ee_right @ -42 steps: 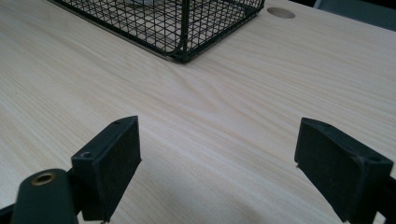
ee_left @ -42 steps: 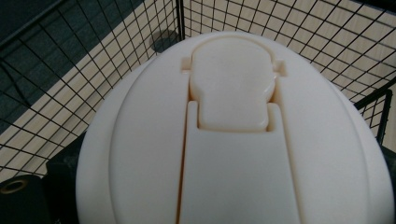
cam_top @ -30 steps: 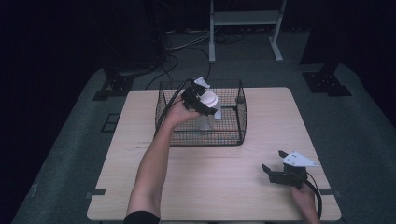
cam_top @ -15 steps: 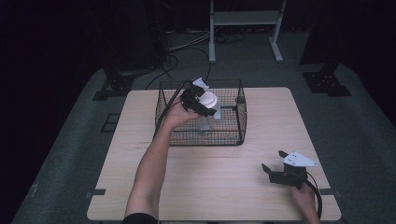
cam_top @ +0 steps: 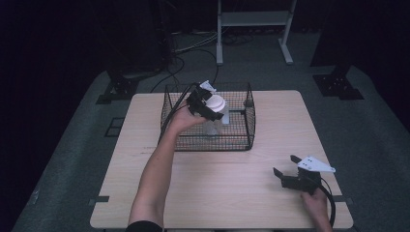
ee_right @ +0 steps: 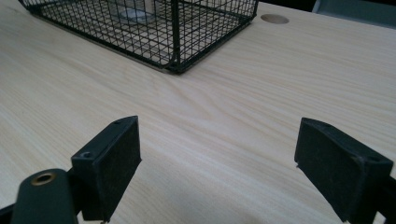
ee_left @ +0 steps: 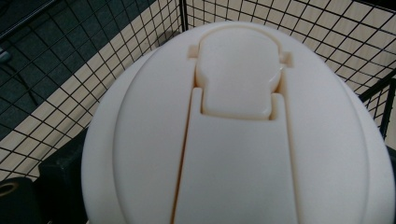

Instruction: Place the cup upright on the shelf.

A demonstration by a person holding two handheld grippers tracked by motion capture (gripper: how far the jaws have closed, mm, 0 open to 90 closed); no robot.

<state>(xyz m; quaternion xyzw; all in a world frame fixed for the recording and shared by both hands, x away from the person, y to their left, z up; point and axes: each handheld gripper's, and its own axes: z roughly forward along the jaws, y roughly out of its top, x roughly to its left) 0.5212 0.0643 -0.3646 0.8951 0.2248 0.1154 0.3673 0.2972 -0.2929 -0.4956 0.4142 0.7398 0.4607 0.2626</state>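
A clear bottle with a cream-white flip-top lid stands upright inside a black wire basket at the back middle of the table. My left gripper reaches in over the basket's left rim and is shut on the bottle at its lid. In the left gripper view the lid is very close, with one black jaw against its lower left edge. My right gripper rests near the table's front right corner, jaws open and wide apart, with bare wood between them. The basket lies ahead of it.
The light wooden table has open room in front of the basket and to both sides. A round cable hole sits in the tabletop past the basket's corner. Behind the table are a metal stand and floor cables.
Almost nothing: the left hand and the bottle's lid shift only slightly over the basket. The right gripper stays put.
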